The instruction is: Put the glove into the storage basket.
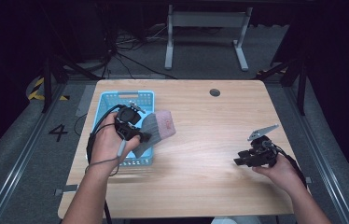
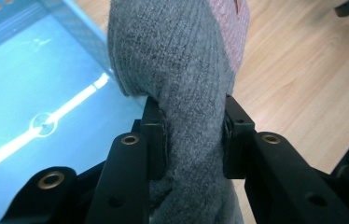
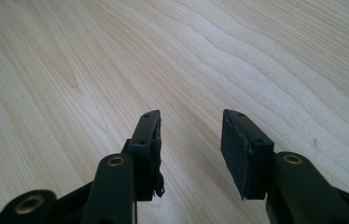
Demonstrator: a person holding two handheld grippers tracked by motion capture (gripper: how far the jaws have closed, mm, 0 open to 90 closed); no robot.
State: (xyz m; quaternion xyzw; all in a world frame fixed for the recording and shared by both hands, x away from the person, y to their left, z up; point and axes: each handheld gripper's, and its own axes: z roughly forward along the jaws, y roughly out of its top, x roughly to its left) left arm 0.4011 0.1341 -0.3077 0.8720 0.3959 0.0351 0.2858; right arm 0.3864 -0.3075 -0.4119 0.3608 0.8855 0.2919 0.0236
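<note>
Where the floor shows left of the table, a large black "4" [image 1: 58,132] is painted on the grey surface, with yellow-and-black hazard tape [image 1: 36,88] beyond it; a small reddish mark on the sock's pink part is too blurred to read. On the wooden table [image 1: 200,154] a light blue plastic basket [image 1: 116,99] sits at the left side, and a round dark cable hole [image 1: 214,92] lies near the far edge. A white table frame [image 1: 205,28] stands on the floor behind.

Above the basket's right rim, the left gripper [image 1: 141,136] is clamped on a grey knitted sock [image 2: 182,93] with a pink toe end; its pads press the bunched fabric from both sides, and the sock hangs partly over the basket and partly over the bare tabletop. That hand wraps the gripper's body, forearm angled in from the bottom edge.

Well apart at the right side, the right gripper [image 3: 190,140] has its jaws spread with nothing between them, pointing low across the bare wood toward the left.
</note>
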